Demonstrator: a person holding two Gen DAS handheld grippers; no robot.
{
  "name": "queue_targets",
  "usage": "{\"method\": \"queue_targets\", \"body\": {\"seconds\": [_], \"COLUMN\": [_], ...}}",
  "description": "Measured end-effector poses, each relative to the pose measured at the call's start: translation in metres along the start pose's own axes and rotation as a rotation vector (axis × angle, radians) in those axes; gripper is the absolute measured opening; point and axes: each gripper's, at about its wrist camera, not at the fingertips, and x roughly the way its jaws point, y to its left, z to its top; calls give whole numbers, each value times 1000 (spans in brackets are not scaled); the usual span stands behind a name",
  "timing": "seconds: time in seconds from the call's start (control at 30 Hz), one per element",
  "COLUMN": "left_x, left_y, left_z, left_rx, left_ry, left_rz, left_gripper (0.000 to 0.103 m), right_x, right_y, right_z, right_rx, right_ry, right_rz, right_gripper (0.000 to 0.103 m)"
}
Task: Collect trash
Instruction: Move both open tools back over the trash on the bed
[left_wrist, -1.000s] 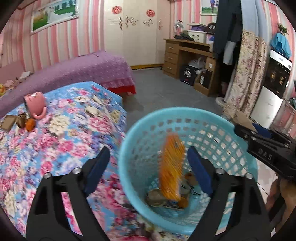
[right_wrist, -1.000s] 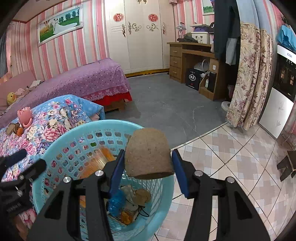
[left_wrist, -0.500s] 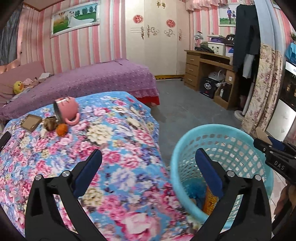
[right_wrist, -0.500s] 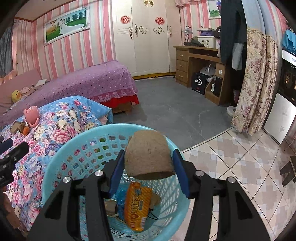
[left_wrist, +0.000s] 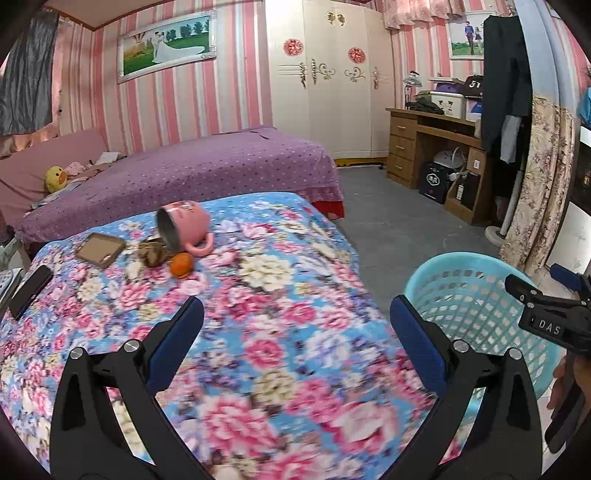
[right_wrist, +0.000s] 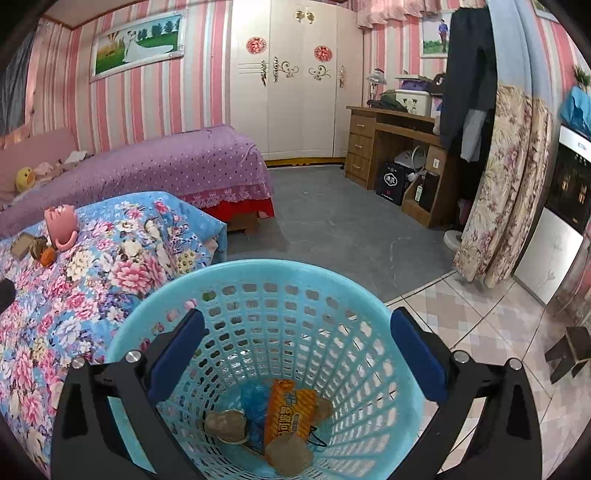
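Observation:
The turquoise laundry-style basket (right_wrist: 258, 266) stands on the floor beside the flowered bed. In it lie an orange snack wrapper (right_wrist: 291, 413), a blue wad (right_wrist: 253, 400) and two brown paper lumps (right_wrist: 288, 456). My right gripper (right_wrist: 295, 332) hovers over the basket's mouth. Its jaws are opening and nothing is between them. My left gripper (left_wrist: 295, 317) is open and empty above the flowered blanket (left_wrist: 280, 295), with the basket (left_wrist: 461, 260) to its right. Further up the bed lie a brown crumpled scrap (left_wrist: 151, 253) and an orange fruit (left_wrist: 181, 264) by a tipped pink mug (left_wrist: 184, 225).
A brown case (left_wrist: 99, 249) and a black phone (left_wrist: 31, 290) lie at the bed's left. A purple bed (left_wrist: 184, 166) stands behind. A wooden desk (right_wrist: 391, 147), floral curtain (right_wrist: 506, 192) and small stool (right_wrist: 569, 350) are to the right, with grey floor between.
The left gripper let the orange wrapper fall into the basket and swung left over the bed. The right gripper opened and its brown lump dropped into the basket.

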Motion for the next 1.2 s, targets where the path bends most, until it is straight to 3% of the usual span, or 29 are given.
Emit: {"method": "queue_targets", "body": {"seconds": [0.4,0.73,0.97,1.2], "left_x": [-10,0,18,37], "left_y": [86,163,205,245], "left_z": [3,1,-4,-10], "left_rx": [-17,-41,-67,-134], "left_ry": [-11,-11,29,83], "left_rz": [98,178,181,193], "left_gripper": [98,98,98,98], "right_x": [-5,-2,6,7], "right_y": [57,119,166,217], "right_z": [10,12,15,21], "right_rx": [13,-91,-134,-137], "right_ry": [-32,-41,-20,0], "right_rz": [22,50,104,225], "right_gripper": [99,98,99,99]}}
